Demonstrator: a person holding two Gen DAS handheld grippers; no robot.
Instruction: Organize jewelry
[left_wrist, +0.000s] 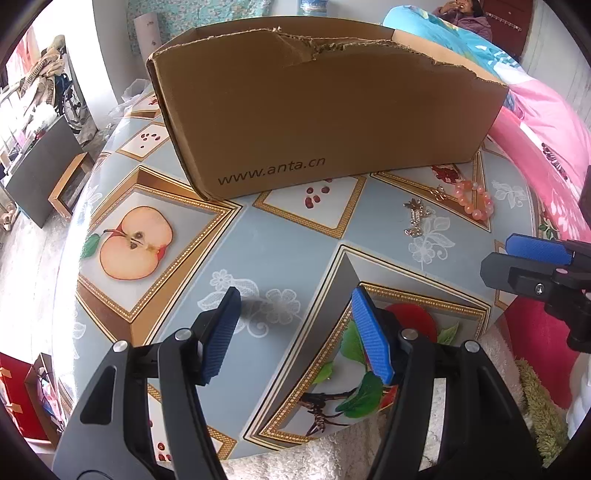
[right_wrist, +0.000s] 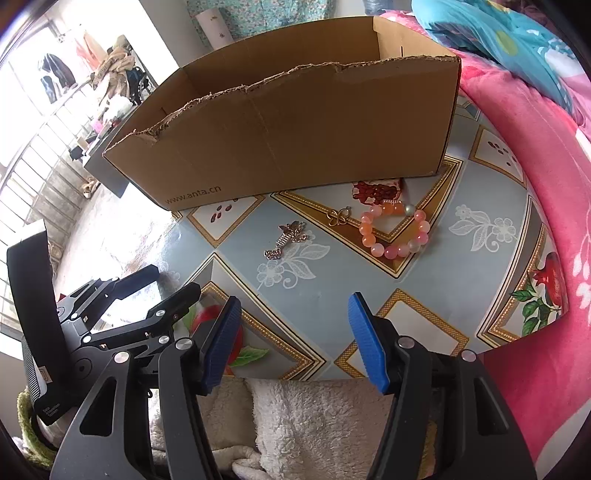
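Fruit-print tablecloth (right_wrist: 424, 295) is covering a round table, its near edge dropping onto white fleece. Torn cardboard box (right_wrist: 295, 136) is sitting far, interior floor hidden, reading "www.anta.cn". Pink bead bracelet (right_wrist: 395, 230), small gold charm (right_wrist: 338, 216) and silver pendant (right_wrist: 286, 238) are lying just before it, detail blurry. Left gripper (left_wrist: 295, 332) and right gripper (right_wrist: 293, 338) are hovering near, jaws part-open, holding nothing, bare cloth ahead.
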